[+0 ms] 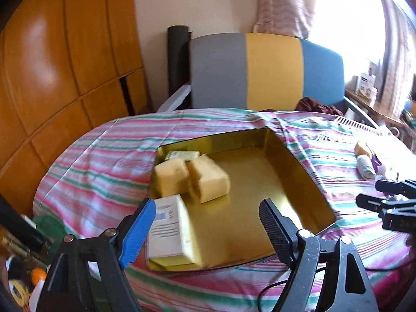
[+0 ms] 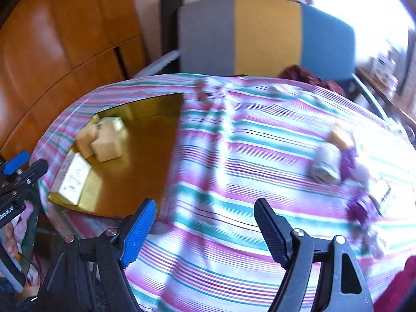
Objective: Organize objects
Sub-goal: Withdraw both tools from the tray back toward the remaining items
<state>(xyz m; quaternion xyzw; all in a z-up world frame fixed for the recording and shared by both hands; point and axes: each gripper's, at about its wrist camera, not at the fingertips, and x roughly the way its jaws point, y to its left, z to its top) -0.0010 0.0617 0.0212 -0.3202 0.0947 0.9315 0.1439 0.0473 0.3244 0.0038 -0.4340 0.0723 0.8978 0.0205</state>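
Near the worktop's right edge lies a soft, light cloth roll (image 2: 326, 165); squeeze its middle gently. Your left gripper (image 1: 208, 223) and right gripper (image 2: 204, 223) are both apart, holding nothing.

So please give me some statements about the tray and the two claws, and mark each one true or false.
1. The gold tray holds two yellow sponges. True.
2. The left claw grips the white box. False: it is open and holds nothing; the box lies in the tray.
3. The right claw is open over the striped cloth. True.
4. The tray is full. False: its right part is bare.
5. The rolled bundle lies in the tray. False: it lies on the cloth, apart from the tray.
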